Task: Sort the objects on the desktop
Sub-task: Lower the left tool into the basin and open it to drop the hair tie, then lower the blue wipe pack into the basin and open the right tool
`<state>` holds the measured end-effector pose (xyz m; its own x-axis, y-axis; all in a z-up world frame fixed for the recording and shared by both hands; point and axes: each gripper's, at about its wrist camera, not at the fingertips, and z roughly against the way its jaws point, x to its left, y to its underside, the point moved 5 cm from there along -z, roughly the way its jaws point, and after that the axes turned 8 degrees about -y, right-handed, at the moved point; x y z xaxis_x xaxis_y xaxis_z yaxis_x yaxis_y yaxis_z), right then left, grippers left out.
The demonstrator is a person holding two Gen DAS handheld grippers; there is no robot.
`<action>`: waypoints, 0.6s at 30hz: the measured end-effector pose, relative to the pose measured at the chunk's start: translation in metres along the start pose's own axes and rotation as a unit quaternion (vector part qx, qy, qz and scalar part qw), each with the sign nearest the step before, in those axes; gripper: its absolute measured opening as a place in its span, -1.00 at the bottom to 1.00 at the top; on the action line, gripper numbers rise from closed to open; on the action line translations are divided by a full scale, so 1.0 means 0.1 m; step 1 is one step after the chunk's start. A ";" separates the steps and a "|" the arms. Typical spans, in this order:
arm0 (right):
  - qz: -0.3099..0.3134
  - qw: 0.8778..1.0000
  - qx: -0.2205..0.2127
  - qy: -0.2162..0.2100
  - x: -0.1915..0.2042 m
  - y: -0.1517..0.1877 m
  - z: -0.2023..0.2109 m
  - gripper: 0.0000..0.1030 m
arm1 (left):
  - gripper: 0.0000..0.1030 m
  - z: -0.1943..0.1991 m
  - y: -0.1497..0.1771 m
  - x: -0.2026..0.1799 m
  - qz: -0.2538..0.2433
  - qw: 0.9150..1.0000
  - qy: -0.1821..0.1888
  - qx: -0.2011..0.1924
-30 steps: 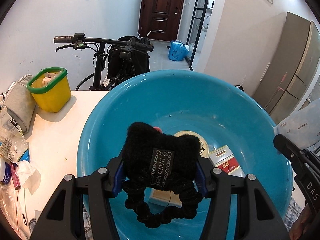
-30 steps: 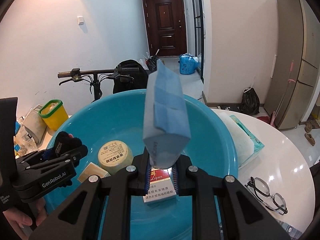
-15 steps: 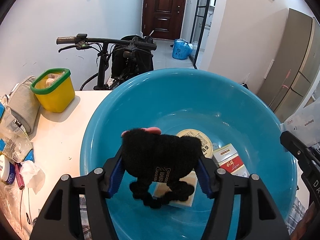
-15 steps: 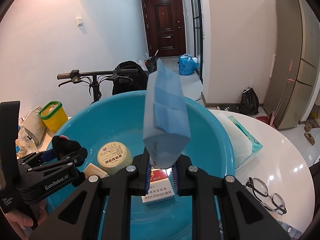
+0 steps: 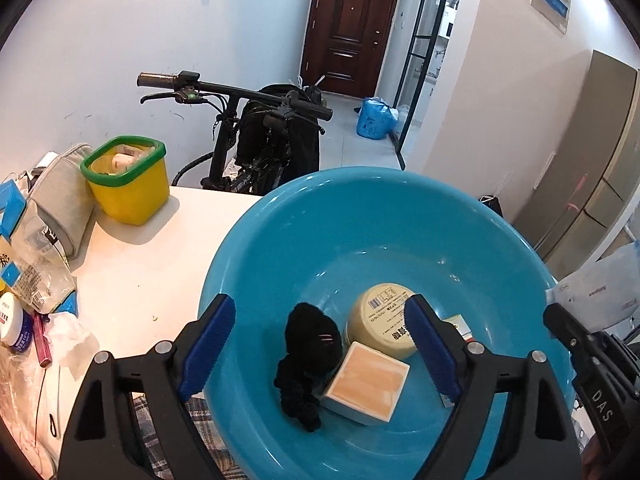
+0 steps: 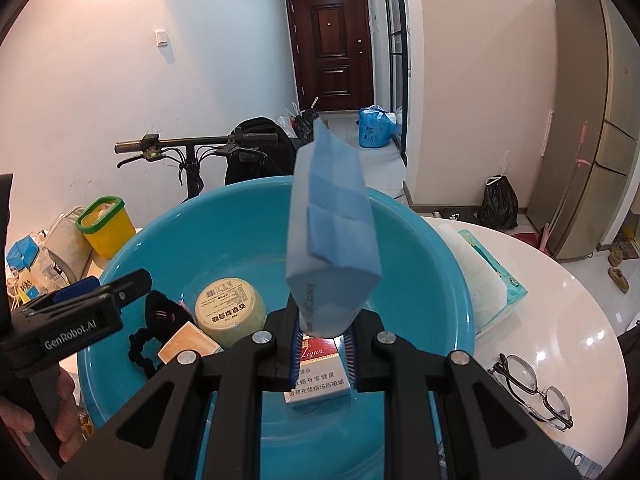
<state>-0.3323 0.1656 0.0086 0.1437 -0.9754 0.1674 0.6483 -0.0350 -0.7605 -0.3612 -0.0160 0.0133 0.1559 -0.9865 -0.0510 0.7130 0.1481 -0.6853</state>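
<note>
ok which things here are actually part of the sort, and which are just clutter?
In play:
- blue basin
- black hair tie, just dropped as the left claw opened
- blue packet in the right claw
- round tub, tan box, cigarette pack

Lying about:
- yellow bin
- glasses
- tissue pack
- bicycle

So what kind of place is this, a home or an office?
Most likely a home: a fridge by the wall, a bicycle parked indoors, and a front door down the hallway.

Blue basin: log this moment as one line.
left hand-held gripper: just opened, empty | black hair tie: in blue basin | right hand-held gripper: shut on blue packet
</note>
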 end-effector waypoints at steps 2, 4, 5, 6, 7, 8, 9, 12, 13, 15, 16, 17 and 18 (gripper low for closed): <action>0.002 1.000 0.003 0.000 0.01 0.01 -0.02 -0.68 | 0.71 0.00 0.00 -0.02 -0.005 1.000 -0.001 0.001; 0.005 1.000 0.013 -0.002 0.02 0.03 -0.06 -0.68 | 0.71 0.00 0.01 -0.03 -0.007 1.000 -0.002 0.000; 0.006 1.000 0.021 -0.005 0.03 0.05 -0.08 -0.68 | 0.71 0.00 0.01 -0.03 -0.007 1.000 -0.001 0.000; 0.006 1.000 0.028 -0.009 0.02 0.07 -0.12 -0.68 | 0.71 0.00 0.01 -0.03 -0.008 1.000 0.000 0.002; 0.005 0.999 0.035 -0.013 0.03 0.09 -0.14 -0.68 | 0.71 0.01 0.02 -0.04 -0.009 1.000 0.000 0.003; 0.004 0.999 0.041 -0.015 0.03 0.11 -0.17 -0.68 | 0.71 0.00 0.02 -0.04 -0.010 1.000 0.001 0.004; 0.004 0.999 0.046 -0.016 0.04 0.13 -0.20 -0.68 | 0.71 0.00 0.02 -0.05 -0.011 1.000 0.001 0.005; 0.005 0.998 0.058 -0.015 0.03 0.18 -0.25 -0.68 | 0.71 -0.01 0.02 -0.05 -0.011 1.000 0.003 0.007; 0.006 0.998 0.062 -0.014 0.02 0.20 -0.27 -0.68 | 0.71 -0.01 0.02 -0.05 -0.010 1.000 0.003 0.007; 0.006 0.997 0.074 -0.011 0.00 0.24 -0.31 -0.68 | 0.71 -0.01 0.02 -0.04 -0.010 1.000 0.004 0.008; 0.004 0.997 0.078 -0.009 -0.01 0.26 -0.34 -0.68 | 0.71 -0.01 0.02 -0.04 -0.009 1.000 0.004 0.009; 0.003 0.997 0.083 -0.007 -0.02 0.28 -0.35 -0.68 | 0.71 -0.01 0.02 -0.04 -0.009 1.000 0.004 0.008; 0.003 0.996 0.089 -0.006 -0.04 0.30 -0.38 -0.67 | 0.71 -0.01 0.02 -0.04 -0.009 1.000 0.003 0.008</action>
<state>-0.3417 0.1600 -0.0380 0.1557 -0.9727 0.1721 0.7692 0.0101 -0.6389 -0.3613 -0.0123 0.0114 0.1380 -0.9895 -0.0433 0.7271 0.1309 -0.6740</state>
